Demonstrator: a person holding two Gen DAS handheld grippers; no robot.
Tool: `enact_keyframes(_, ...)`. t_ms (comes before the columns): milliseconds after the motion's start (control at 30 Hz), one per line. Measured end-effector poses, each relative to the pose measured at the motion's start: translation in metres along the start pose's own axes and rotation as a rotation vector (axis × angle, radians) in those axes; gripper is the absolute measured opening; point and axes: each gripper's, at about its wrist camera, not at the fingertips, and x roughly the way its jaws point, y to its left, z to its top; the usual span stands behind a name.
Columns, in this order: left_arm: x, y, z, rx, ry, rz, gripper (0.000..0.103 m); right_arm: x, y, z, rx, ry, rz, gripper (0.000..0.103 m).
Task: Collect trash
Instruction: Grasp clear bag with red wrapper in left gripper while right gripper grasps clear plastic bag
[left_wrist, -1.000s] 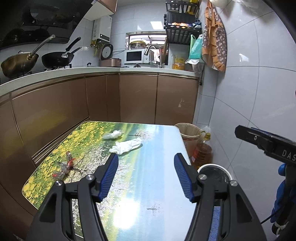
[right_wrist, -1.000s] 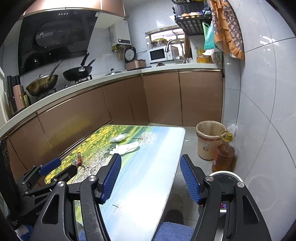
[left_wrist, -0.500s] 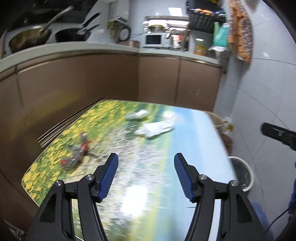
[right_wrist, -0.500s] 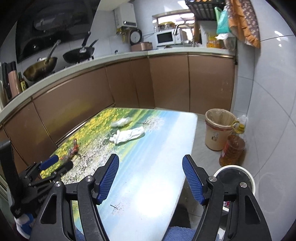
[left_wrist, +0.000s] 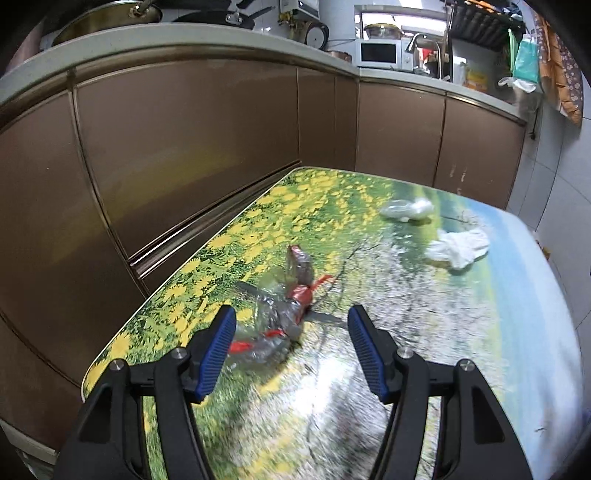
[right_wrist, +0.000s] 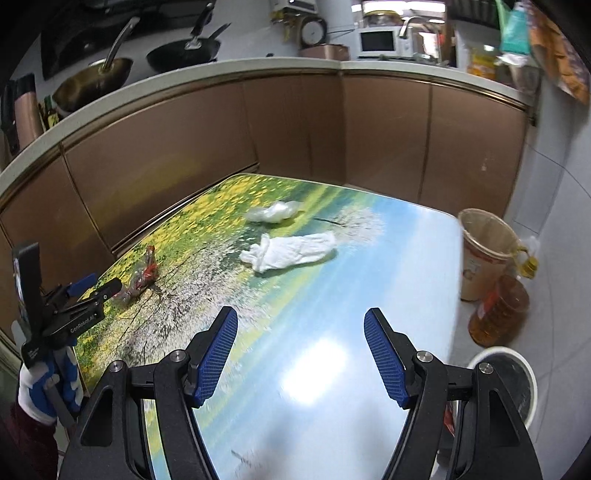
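Wrapper (left_wrist: 284, 314) between open left tongs (left_wrist: 291, 326), untouched | right tongs (right_wrist: 300, 338) open, empty

I'm looking into a home kitchen: a wok (right_wrist: 92, 79) and frying pan (right_wrist: 184, 53) at eleven o'clock, a microwave (right_wrist: 380, 42) at one, brown cabinets (right_wrist: 295, 125) below.

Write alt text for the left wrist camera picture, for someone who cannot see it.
An open two-finger gripper hangs low over a flower-print table, with a crumpled clear and red wrapper lying just ahead between its blue fingertips. Farther along lie a white glove and a clear plastic wad, with brown kitchen cabinets behind.
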Motion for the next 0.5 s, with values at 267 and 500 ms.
enact_keyframes(267,0.034,-0.003,0.004,0.043,0.048,-0.028,0.061,0.058,0.017,0.032,-0.061,0.029,0.037,0.070)
enact_keyframes(500,0.060,0.001,0.011,0.020,0.112,-0.058,0.061,0.102,0.027,0.059,-0.093,0.042,0.072,0.070)
